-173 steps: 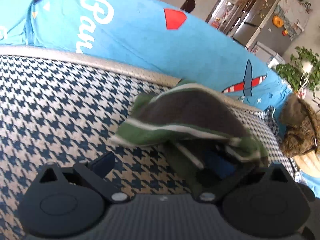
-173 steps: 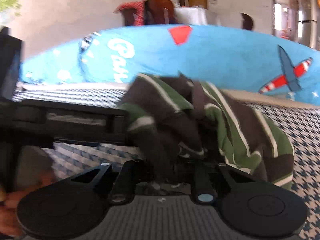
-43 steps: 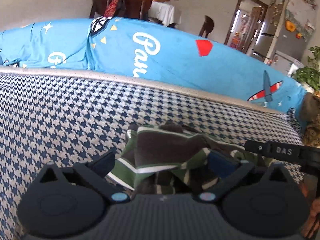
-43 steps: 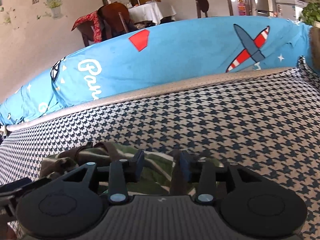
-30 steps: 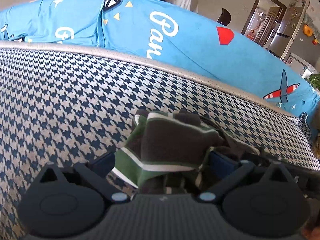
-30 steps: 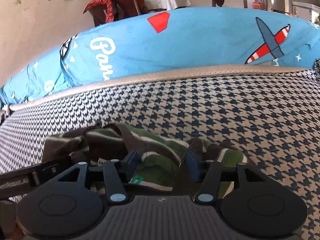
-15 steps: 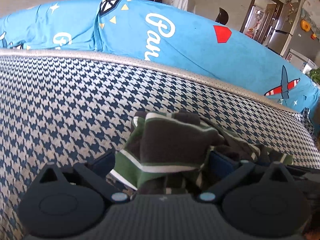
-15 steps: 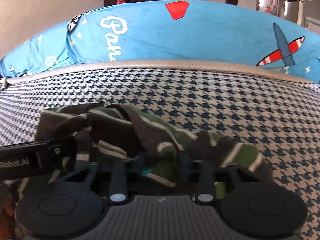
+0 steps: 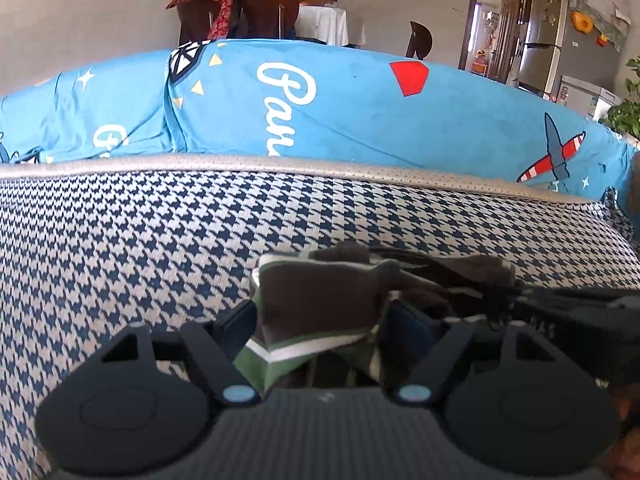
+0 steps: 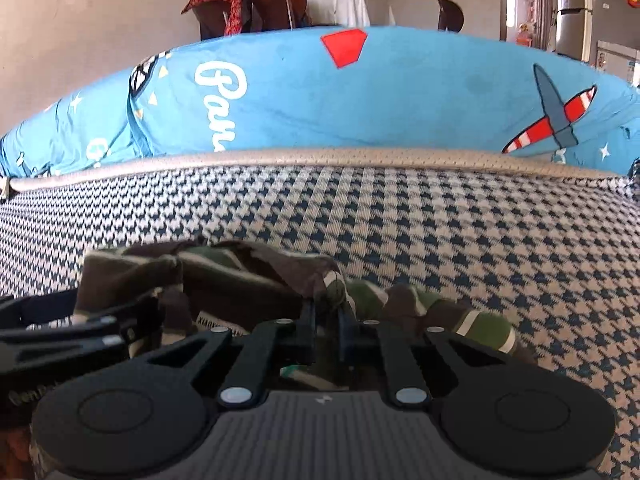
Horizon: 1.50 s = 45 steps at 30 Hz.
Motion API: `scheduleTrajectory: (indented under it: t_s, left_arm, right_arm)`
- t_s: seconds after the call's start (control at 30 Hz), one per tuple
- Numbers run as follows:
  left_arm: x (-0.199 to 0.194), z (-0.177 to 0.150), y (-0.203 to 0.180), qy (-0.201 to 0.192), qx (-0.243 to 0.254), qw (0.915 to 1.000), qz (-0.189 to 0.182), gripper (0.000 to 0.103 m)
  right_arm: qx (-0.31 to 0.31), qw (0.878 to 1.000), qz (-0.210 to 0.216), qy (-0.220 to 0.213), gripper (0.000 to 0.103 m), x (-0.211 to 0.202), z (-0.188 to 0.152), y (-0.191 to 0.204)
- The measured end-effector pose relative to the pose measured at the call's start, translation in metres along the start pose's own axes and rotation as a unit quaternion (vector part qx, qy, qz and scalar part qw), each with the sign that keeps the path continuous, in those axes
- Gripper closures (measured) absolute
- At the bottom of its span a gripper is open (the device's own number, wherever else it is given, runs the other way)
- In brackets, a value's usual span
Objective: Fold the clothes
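Observation:
A crumpled green, brown and white striped garment (image 9: 320, 300) lies on the houndstooth sofa seat (image 9: 120, 240). My left gripper (image 9: 322, 320) is open, its fingers wide apart on either side of the garment's near edge. In the right wrist view the same garment (image 10: 240, 280) is bunched low on the seat (image 10: 480, 240). There my right gripper (image 10: 326, 320) is shut on a raised fold of it. The right gripper's black body (image 9: 560, 308) shows at the right of the left wrist view. The left gripper's body (image 10: 80, 332) shows at the left of the right wrist view.
A blue printed cover (image 9: 340, 112) drapes the sofa back behind the seat, past a beige piped edge (image 10: 360, 158). Beyond it stand dark chairs (image 9: 264, 12), a white-clothed table, a fridge (image 9: 544, 52) and a plant (image 9: 628, 112). The seat stretches out to both sides of the garment.
My right gripper's fingers have drawn together onto a fold of the garment. The left gripper has stayed open around the cloth. The garment has gone from hanging in the air to resting on the seat.

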State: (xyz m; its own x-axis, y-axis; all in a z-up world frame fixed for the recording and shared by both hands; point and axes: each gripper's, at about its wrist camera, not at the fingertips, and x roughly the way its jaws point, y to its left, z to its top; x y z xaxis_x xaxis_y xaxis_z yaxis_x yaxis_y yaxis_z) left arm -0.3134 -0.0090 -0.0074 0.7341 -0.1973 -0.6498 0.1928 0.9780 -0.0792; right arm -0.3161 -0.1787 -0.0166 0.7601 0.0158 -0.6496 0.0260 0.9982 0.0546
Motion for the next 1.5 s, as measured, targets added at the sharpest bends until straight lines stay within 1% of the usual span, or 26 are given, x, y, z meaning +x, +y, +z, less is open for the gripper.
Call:
scheduleTrajectory:
  t_s: [0.1,0.13,0.17,0.57,0.77,0.97,1.07,1.13,1.17,1.2,1.27,1.33,1.4,1.47,1.5]
  left_arm:
    - [0.000,0.004,-0.002,-0.008,0.005,0.9999,0.008,0.028]
    - [0.001,0.005,-0.003,-0.008,0.006,0.9999,0.010,0.028]
    - [0.002,0.006,-0.004,-0.008,0.008,0.9999,0.011,0.028]
    - [0.015,0.020,-0.016,-0.014,0.056,0.9981,0.023,0.028]
    - [0.024,0.029,-0.016,-0.016,0.059,0.9979,0.023,0.028]
    - [0.031,0.036,-0.019,-0.019,0.067,0.9973,0.022,0.028]
    - [0.032,0.041,-0.015,-0.012,0.065,0.9977,0.013,0.028]
    - [0.031,0.043,-0.010,-0.003,0.058,0.9983,-0.001,0.022]
    - [0.029,0.043,-0.006,0.003,0.050,0.9987,-0.012,0.011]
    - [0.027,0.043,-0.001,0.006,0.042,0.9988,-0.023,0.007]
    - [0.022,0.044,0.006,0.006,0.034,0.9988,-0.035,0.007]
    - [0.018,0.045,0.014,0.004,0.025,0.9987,-0.043,0.004]
    - [0.018,0.047,0.020,0.008,0.012,0.9985,-0.053,0.000]
    - [0.019,0.048,0.025,0.013,-0.002,0.9980,-0.062,0.000]
    - [0.020,0.049,0.027,0.015,-0.009,0.9976,-0.066,0.000]
  right_arm:
    - [0.009,1.000,0.003,-0.015,0.092,-0.004,0.006,-0.004]
    - [0.013,1.000,0.003,-0.019,0.093,-0.005,0.008,-0.005]
    - [0.016,1.000,0.001,-0.022,0.097,-0.006,0.009,-0.007]
    - [0.045,0.998,-0.007,-0.039,0.097,-0.003,0.020,-0.026]
    - [0.060,0.996,-0.003,-0.061,0.097,-0.005,0.027,-0.032]
    - [0.079,0.993,-0.012,-0.084,0.098,-0.005,0.034,-0.043]
    - [0.086,0.993,-0.006,-0.082,0.098,-0.002,0.039,-0.049]
    - [0.092,0.993,0.003,-0.073,0.098,0.002,0.041,-0.052]
    - [0.093,0.993,0.011,-0.065,0.097,0.005,0.042,-0.053]
    - [0.092,0.994,0.018,-0.057,0.097,0.007,0.042,-0.054]
    - [0.088,0.995,0.023,-0.048,0.097,0.011,0.042,-0.054]
    - [0.086,0.995,0.030,-0.039,0.096,0.015,0.041,-0.054]
    - [0.088,0.995,0.040,-0.029,0.093,0.018,0.041,-0.055]
    - [0.092,0.994,0.049,-0.019,0.083,0.023,0.041,-0.056]
    - [0.092,0.994,0.052,-0.014,0.081,0.024,0.041,-0.055]
